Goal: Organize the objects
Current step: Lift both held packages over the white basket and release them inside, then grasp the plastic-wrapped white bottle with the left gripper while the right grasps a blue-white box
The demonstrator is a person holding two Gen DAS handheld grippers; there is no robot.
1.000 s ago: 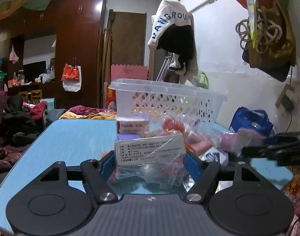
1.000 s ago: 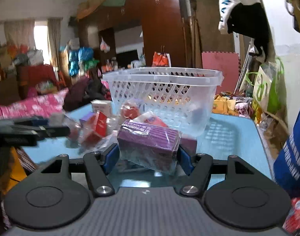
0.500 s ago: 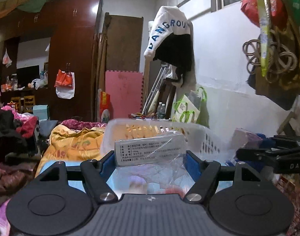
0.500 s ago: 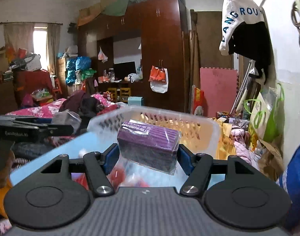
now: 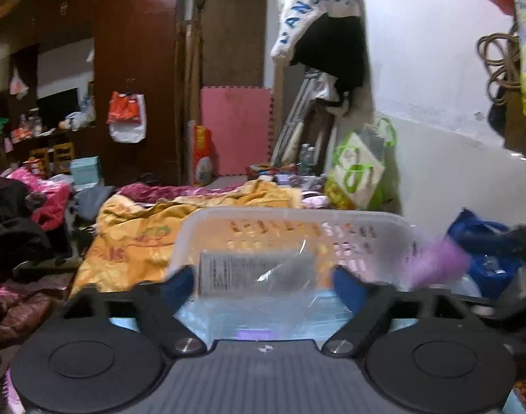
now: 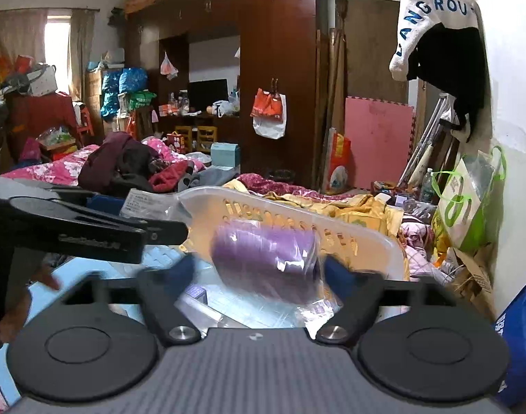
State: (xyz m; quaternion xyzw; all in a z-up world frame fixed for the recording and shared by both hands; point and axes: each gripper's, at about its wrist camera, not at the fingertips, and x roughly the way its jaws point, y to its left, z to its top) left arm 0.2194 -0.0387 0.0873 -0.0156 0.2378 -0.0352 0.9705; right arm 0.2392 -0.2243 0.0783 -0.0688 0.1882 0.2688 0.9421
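Observation:
My left gripper (image 5: 263, 284) has its jaws spread. A clear plastic packet with a white label (image 5: 249, 276) sits blurred between them, a small gap on each side, over the white plastic basket (image 5: 297, 217). My right gripper (image 6: 263, 269) also has its jaws spread around a blurred purple packet (image 6: 266, 258), apart from both fingers, above the same basket (image 6: 352, 227). The left gripper (image 6: 90, 227) shows at the left of the right wrist view, and the purple packet (image 5: 435, 262) shows at the right of the left wrist view.
The basket stands on a light blue table (image 6: 100, 269). Behind it lies a bed with yellow and pink bedding (image 5: 135, 227), a dark wooden wardrobe (image 6: 276, 69) and a white wall (image 5: 435, 103) with hanging clothes. A blue bag (image 5: 484, 241) is at the right.
Both grippers rose and moved over the basket. Both have widened their jaws, and the clear packet and the purple packet have come loose and are blurred, dropping toward the basket.

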